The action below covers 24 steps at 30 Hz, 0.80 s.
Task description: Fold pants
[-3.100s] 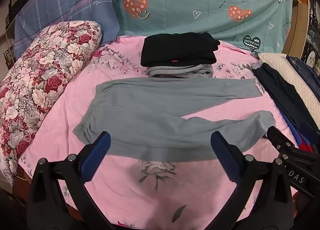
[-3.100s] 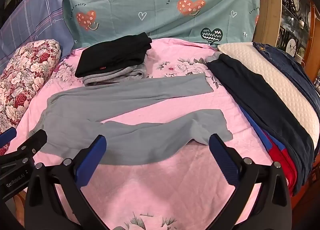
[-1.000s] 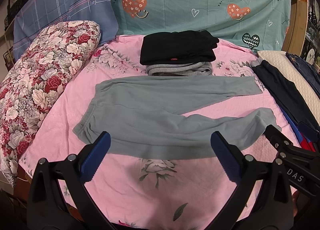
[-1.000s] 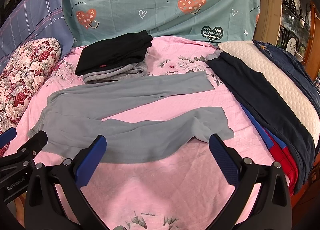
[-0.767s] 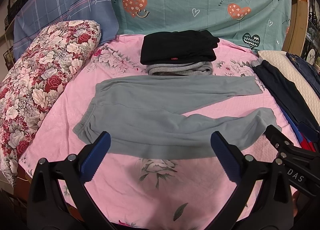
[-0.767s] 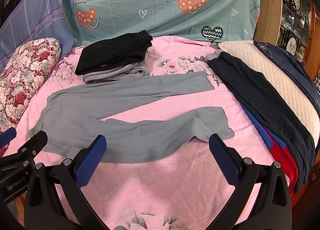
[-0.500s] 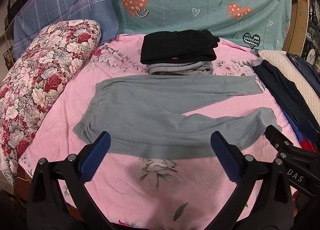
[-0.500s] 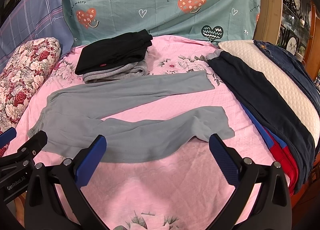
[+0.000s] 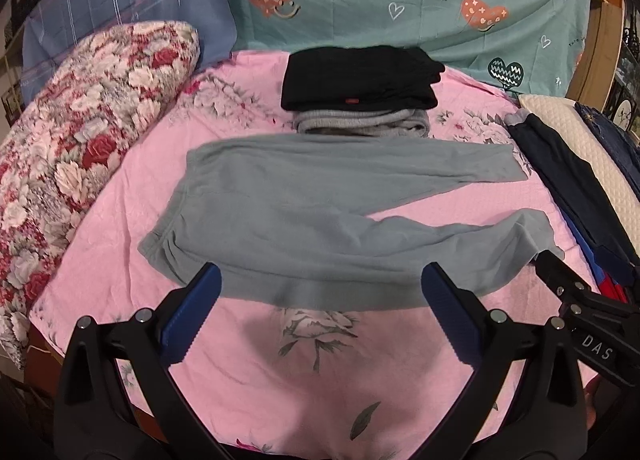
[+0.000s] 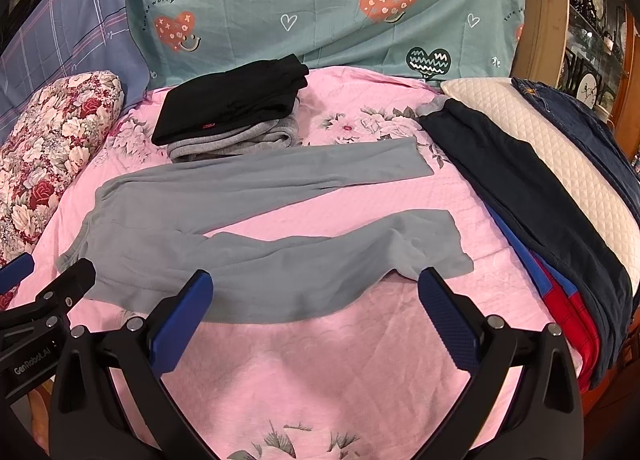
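Note:
Grey pants [image 9: 304, 211] lie flat on the pink bedsheet [image 9: 320, 372], waistband at the left, both legs spread out to the right; they also show in the right wrist view [image 10: 224, 236]. My left gripper [image 9: 320, 316] is open and empty, just in front of the pants' near edge. My right gripper [image 10: 316, 316] is open and empty, in front of the near leg. The right gripper's tip shows at the right edge of the left wrist view [image 9: 560, 280]. The left gripper's tip shows at the left edge of the right wrist view [image 10: 68, 284].
A folded black garment [image 9: 360, 79] on a folded grey one [image 9: 360, 121] sits behind the pants. A floral pillow [image 9: 80, 119] lies at left. Dark, blue and red garments [image 10: 540, 211] and a cream pillow [image 10: 560, 155] lie at right. Teal bedding [image 10: 320, 3] stands behind.
Nothing has visibly changed beyond slight camera drift; both grippers stay open in front of the pants.

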Tool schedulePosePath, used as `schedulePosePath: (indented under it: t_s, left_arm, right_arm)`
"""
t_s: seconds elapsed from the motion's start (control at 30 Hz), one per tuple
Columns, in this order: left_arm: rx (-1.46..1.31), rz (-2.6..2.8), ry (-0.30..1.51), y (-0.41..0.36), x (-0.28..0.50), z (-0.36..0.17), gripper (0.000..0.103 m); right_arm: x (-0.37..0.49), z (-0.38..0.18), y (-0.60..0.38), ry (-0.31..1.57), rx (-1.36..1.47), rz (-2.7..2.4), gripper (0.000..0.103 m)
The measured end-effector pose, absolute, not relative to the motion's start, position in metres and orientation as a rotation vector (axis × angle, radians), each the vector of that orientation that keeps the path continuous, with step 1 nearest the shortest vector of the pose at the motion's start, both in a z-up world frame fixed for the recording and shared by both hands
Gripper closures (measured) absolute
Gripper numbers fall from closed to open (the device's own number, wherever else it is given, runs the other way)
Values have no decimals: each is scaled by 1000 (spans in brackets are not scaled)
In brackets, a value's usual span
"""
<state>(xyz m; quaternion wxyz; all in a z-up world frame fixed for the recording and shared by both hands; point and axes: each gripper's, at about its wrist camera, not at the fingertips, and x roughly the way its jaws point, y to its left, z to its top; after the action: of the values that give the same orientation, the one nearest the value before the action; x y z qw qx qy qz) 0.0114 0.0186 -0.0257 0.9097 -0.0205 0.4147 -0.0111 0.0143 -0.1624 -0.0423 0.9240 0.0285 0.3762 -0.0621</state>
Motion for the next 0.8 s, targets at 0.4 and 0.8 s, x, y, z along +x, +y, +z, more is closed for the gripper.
schedulePosePath:
  t_s: [0.4, 0.8]
  left_arm:
    - [-522, 104, 1111, 192, 66, -95, 2]
    - [-714, 94, 1187, 227, 101, -133, 37]
  right_arm:
    - [28, -87, -201, 905, 124, -172, 1]
    - [25, -88, -222, 897, 146, -211, 1]
